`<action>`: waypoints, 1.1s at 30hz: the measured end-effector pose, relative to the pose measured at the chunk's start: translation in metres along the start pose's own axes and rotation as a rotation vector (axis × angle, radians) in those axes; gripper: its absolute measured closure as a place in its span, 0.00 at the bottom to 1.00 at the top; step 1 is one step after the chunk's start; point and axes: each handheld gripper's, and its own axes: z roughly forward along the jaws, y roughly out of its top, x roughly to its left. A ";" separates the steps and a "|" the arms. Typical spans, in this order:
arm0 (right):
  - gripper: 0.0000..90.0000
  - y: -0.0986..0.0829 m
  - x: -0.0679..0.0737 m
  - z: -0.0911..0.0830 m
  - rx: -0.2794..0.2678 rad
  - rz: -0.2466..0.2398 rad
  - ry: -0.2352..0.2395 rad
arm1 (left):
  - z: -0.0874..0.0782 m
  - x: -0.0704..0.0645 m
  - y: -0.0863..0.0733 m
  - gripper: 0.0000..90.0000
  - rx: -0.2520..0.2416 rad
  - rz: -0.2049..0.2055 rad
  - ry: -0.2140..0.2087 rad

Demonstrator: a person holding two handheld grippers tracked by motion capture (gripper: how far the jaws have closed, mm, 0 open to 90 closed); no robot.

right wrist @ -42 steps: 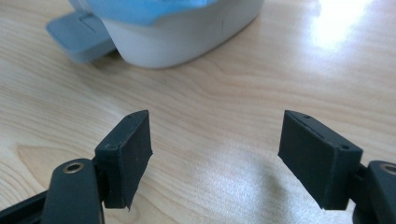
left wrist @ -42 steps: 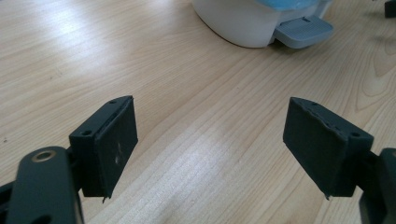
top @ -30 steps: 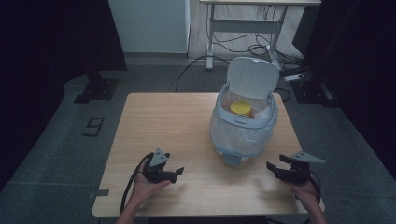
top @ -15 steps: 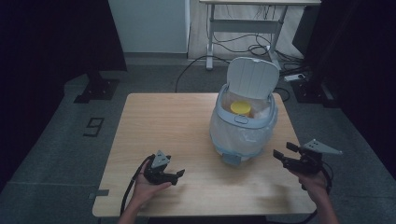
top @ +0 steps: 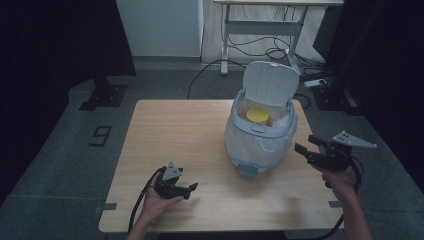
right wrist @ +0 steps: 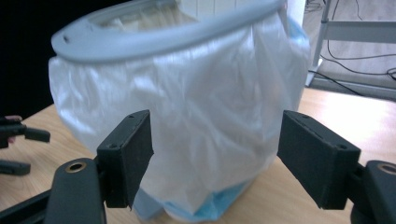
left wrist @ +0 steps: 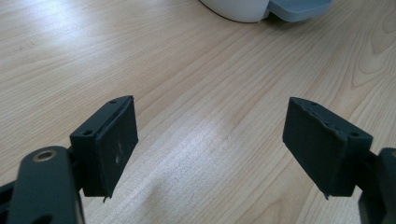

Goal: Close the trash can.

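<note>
A small pale blue bin point(top: 260, 142) stands on the wooden table point(top: 185, 135), right of centre, its white lid point(top: 270, 82) raised. A clear plastic liner point(right wrist: 187, 121) hangs over its rim, and a yellow object point(top: 258, 116) lies inside. My right gripper point(top: 306, 145) is lifted off the table just right of the bin, pointing at it, open; in the right gripper view point(right wrist: 212, 154) the liner fills the space ahead of the jaws. My left gripper point(top: 192, 189) rests low near the table's front edge, open, with bare wood between its jaws point(left wrist: 210, 149).
The bin's blue foot pedal point(left wrist: 299, 7) sticks out toward the front. Beyond the table are a white desk frame point(top: 260, 25), cables on the grey floor point(top: 250, 50) and dark curtains on both sides. A floor marker "9" point(top: 101, 135) lies left of the table.
My right gripper has risen from the table's front right corner and swung up and toward the bin's right side. The left gripper has stayed almost still.
</note>
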 end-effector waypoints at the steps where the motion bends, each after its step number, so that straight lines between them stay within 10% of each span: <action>1: 0.28 0.003 0.000 0.001 -0.004 0.002 0.006 | 0.000 0.000 0.000 0.20 0.000 0.000 -0.002; 33: 0.29 0.065 -0.003 0.031 0.002 -0.037 0.018 | 0.002 -0.001 -0.002 0.20 0.014 0.004 -0.019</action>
